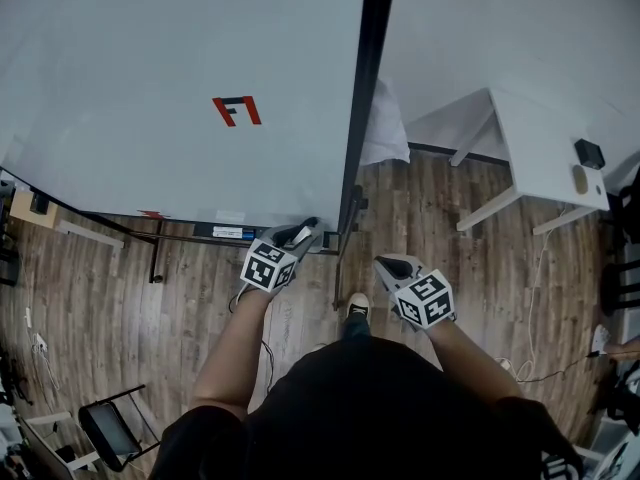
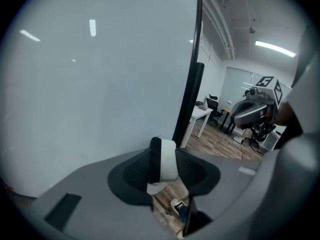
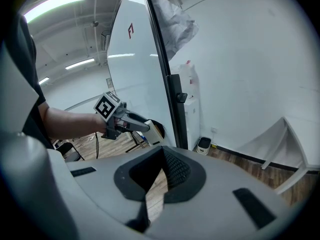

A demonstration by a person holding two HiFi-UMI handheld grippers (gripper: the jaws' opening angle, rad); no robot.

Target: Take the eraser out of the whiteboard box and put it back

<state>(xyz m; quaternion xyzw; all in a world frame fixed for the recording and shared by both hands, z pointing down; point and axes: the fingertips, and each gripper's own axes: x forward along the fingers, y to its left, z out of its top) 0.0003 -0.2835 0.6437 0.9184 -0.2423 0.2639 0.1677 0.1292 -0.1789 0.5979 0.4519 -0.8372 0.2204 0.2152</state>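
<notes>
At 6 o'clock in the head view, a person's black-shirted torso (image 1: 350, 408) fills the bottom edge, with 1 white sneaker (image 1: 357, 309) on the brown wood-plank floor (image 1: 300, 338) just ahead. Both bare forearms stretch forward.

Toward 11 o'clock, the grey left gripper (image 1: 302, 235) pinches a block-shaped whiteboard eraser (image 2: 168, 160), white with 1 black side. The eraser stands upright between the jaws, whose ribbed pads press on its 2 broad sides. It is out of the box, held near the right end of the long dark tray box (image 1: 225, 232) under the board's lower edge; contact with the box cannot be judged.

Toward 1 o'clock, the grey right gripper (image 1: 393, 266) hangs apart from the left. Its jaws are pressed together at the tips with nothing between them.

At 12 o'clock, the large white whiteboard (image 1: 150, 88) bears 1 red angular mark (image 1: 236, 110), and a black frame post (image 1: 365, 88) runs along its right edge. At 2 o'clock, a white table (image 1: 540, 133) stands by the wall.
</notes>
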